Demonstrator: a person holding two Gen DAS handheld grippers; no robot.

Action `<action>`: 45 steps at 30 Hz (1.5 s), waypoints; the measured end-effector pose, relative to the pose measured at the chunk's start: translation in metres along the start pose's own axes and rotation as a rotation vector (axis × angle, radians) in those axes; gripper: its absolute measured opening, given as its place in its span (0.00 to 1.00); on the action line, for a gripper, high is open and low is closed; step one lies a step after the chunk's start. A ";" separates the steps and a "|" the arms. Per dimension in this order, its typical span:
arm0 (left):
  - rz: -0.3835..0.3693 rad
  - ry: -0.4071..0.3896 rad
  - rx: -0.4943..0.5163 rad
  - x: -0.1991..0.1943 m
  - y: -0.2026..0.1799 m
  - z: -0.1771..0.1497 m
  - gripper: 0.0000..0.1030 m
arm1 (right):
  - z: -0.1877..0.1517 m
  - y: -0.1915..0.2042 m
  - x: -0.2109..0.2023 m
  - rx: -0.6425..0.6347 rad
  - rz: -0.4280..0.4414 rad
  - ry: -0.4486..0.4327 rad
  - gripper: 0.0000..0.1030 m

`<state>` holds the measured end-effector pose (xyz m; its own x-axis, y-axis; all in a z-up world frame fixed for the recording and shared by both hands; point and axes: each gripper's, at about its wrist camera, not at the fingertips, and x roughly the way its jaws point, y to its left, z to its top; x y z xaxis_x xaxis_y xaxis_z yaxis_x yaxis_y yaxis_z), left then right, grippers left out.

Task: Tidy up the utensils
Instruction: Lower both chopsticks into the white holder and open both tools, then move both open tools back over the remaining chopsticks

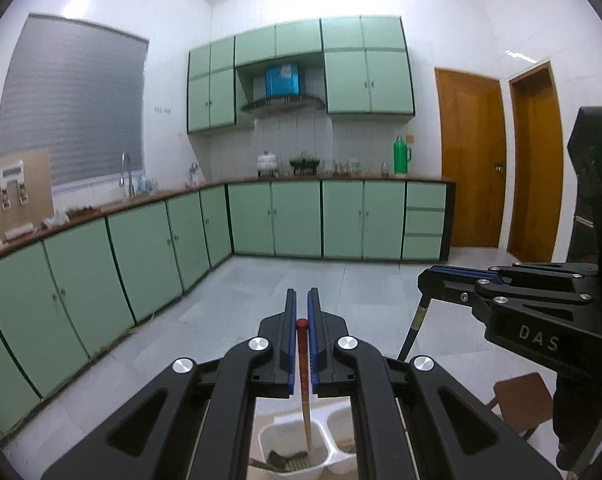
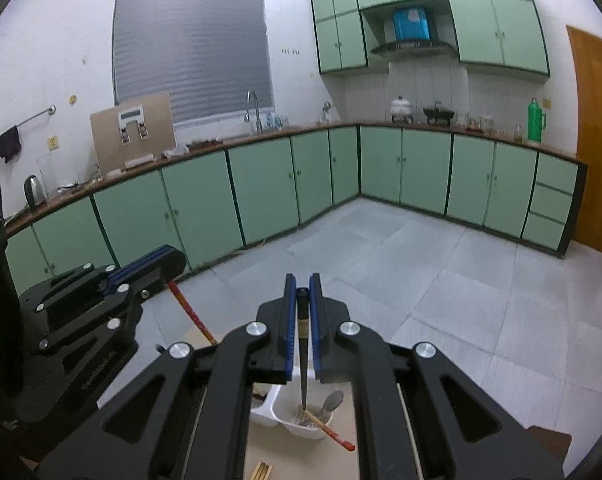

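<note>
Loads of open room here: a wide tiled floor (image 2: 421,264) stretches ahead and the green cabinets (image 2: 261,184) sit well apart from both hands. Down below, the surface (image 2: 301,464) ends close under the tongs, so that edge is the one to watch.

The white divided holder (image 1: 297,448) sits right beneath. The left tongs (image 1: 301,308) are clamped tight on a red-tipped chopstick (image 1: 303,364), upright over a compartment. The right tongs (image 2: 302,292) are pinched on a black chopstick (image 2: 303,360), tip down toward the holder.

Both sticks look light, stiff and probably slick, so I'd grip near the top end like now.
</note>
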<state>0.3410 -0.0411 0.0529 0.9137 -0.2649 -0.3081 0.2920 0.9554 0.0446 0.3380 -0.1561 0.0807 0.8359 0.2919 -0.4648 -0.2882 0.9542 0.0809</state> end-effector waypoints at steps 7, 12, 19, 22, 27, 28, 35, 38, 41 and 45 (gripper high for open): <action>0.000 0.099 -0.013 0.030 0.008 -0.037 0.05 | -0.034 0.007 0.027 -0.009 -0.011 0.076 0.06; -0.001 0.156 -0.030 0.037 0.013 -0.053 0.05 | -0.050 0.008 0.038 -0.002 -0.010 0.122 0.07; -0.009 0.125 -0.048 0.012 0.020 -0.046 0.17 | -0.047 0.003 0.010 0.026 -0.044 0.065 0.42; -0.012 0.090 -0.050 -0.012 0.020 -0.040 0.25 | -0.046 -0.001 -0.018 0.026 -0.078 0.012 0.61; -0.009 0.044 -0.053 -0.061 0.015 -0.044 0.51 | -0.057 -0.007 -0.064 0.028 -0.115 -0.049 0.78; -0.009 0.038 -0.052 -0.069 0.014 -0.047 0.53 | -0.062 -0.008 -0.072 0.030 -0.113 -0.055 0.79; -0.009 0.062 -0.093 -0.122 0.009 -0.097 0.66 | -0.127 0.004 -0.122 0.027 -0.105 -0.057 0.91; -0.001 0.105 -0.103 -0.138 0.003 -0.130 0.71 | -0.160 0.011 -0.131 0.059 -0.096 -0.023 0.92; 0.014 0.143 -0.107 -0.148 0.000 -0.162 0.73 | -0.192 0.017 -0.135 0.102 -0.097 0.011 0.93; 0.033 0.212 -0.126 -0.154 0.001 -0.203 0.73 | -0.229 0.027 -0.134 0.126 -0.124 0.051 0.93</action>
<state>0.1430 0.0268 -0.0924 0.8388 -0.2126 -0.5013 0.2134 0.9753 -0.0567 0.1109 -0.1844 -0.0561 0.8356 0.1703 -0.5222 -0.1206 0.9844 0.1281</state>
